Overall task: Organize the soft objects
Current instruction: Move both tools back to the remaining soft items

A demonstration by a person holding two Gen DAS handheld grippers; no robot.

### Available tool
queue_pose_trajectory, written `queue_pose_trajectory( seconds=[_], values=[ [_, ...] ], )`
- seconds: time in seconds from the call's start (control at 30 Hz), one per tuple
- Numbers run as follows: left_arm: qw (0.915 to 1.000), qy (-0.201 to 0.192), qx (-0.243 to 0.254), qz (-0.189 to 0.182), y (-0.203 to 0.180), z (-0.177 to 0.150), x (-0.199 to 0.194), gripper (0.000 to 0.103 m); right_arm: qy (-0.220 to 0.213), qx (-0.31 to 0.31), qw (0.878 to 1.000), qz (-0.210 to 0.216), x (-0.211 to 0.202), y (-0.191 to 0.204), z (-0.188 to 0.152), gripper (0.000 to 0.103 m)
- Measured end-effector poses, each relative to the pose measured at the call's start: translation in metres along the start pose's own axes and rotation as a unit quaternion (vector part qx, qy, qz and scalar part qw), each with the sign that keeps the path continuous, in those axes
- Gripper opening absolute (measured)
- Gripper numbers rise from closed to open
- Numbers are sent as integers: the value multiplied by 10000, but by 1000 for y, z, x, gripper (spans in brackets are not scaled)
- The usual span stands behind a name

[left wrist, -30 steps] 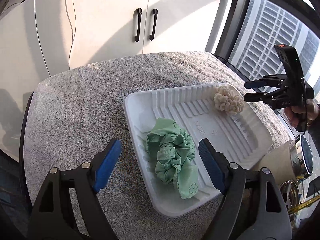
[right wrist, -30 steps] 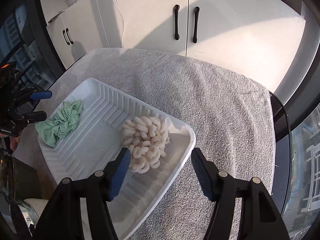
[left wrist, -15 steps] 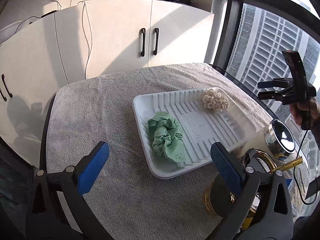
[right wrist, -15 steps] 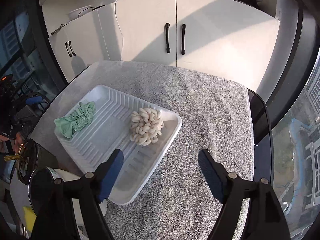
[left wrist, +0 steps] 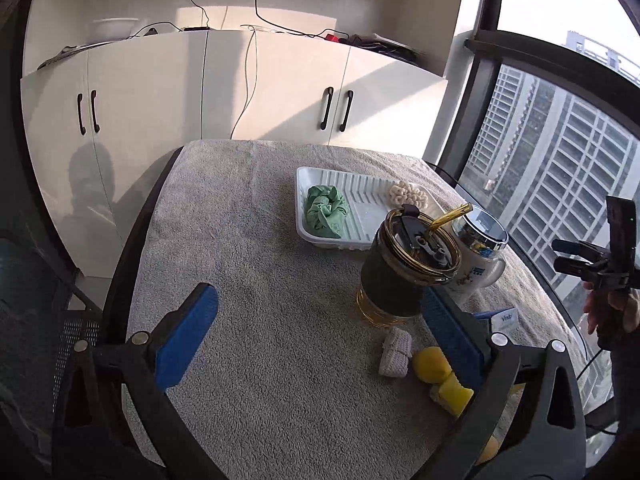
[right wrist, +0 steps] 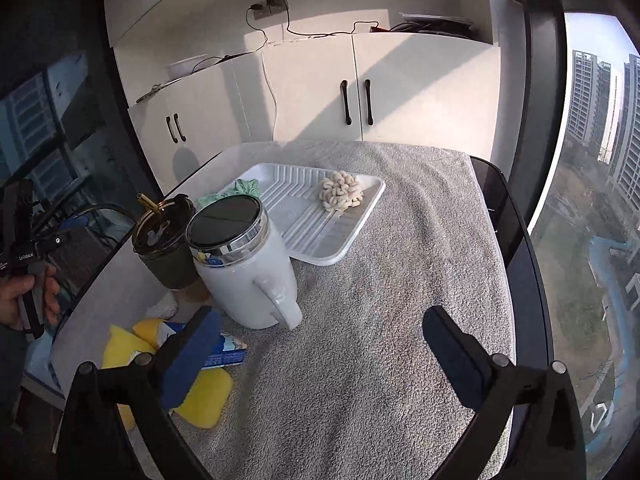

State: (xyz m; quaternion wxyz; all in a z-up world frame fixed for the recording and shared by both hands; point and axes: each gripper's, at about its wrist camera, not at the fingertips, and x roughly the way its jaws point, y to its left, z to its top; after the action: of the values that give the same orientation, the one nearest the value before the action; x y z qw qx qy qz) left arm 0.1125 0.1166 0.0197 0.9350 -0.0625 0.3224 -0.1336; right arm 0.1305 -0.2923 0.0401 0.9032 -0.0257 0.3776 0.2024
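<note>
Both grippers have drawn well back from the white ribbed foam tray (left wrist: pixel 362 210) since a second ago, when each hung right over it; the tray now sits far up the table and a cluster of things has come into view in the foreground. The left gripper (left wrist: pixel 320 334) stands with its blue pads wide apart and nothing between them; the right gripper (right wrist: pixel 320 354) has just been opening and is likewise spread and empty.

In the tray, the green fabric scrunchie (left wrist: pixel 326 211) lies at the left end and the cream knotted-loop scrunchie (right wrist: pixel 341 191) at the right end, well apart from each other. Both look light, limp and compressible; a pinch across the bunched middle should hold either, and neither is likely to slip or break.

Nearer the grippers, a small cream knitted piece (left wrist: pixel 396 352) and a yellow soft toy (left wrist: pixel 440 374) lie on the grey towel (left wrist: pixel 260 280) outside the tray, probably the next things to sort. They sit just beside a dark tumbler with an amber lid and straw (left wrist: pixel 404 268) and a white lidded mug (right wrist: pixel 248 268), hard items worth steering around. A blue-printed packet (right wrist: pixel 228 350) lies by the toy.
</note>
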Motion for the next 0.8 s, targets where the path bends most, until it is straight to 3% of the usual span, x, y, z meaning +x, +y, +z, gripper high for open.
queue_pose_trajectory(
  seconds=[0.17,0.37,0.53,0.8],
  values=[
    [9995,246,-187,-2,-29,-50,-12,103,-261,-168,9995,-18,-23,56,-48,103],
    [9984,436,-145,-343,-73,-88,-9,103,-360,-279,9989,-101,-26,118,-86,103],
    [9978,430,-162,-488,-92,-90,-1,103,-342,-29,9992,-201,-14,130,-88,103],
    [9944,759,-220,-699,-106,-91,16,103,-229,60,9989,-404,-2,122,-90,89]
  ],
)
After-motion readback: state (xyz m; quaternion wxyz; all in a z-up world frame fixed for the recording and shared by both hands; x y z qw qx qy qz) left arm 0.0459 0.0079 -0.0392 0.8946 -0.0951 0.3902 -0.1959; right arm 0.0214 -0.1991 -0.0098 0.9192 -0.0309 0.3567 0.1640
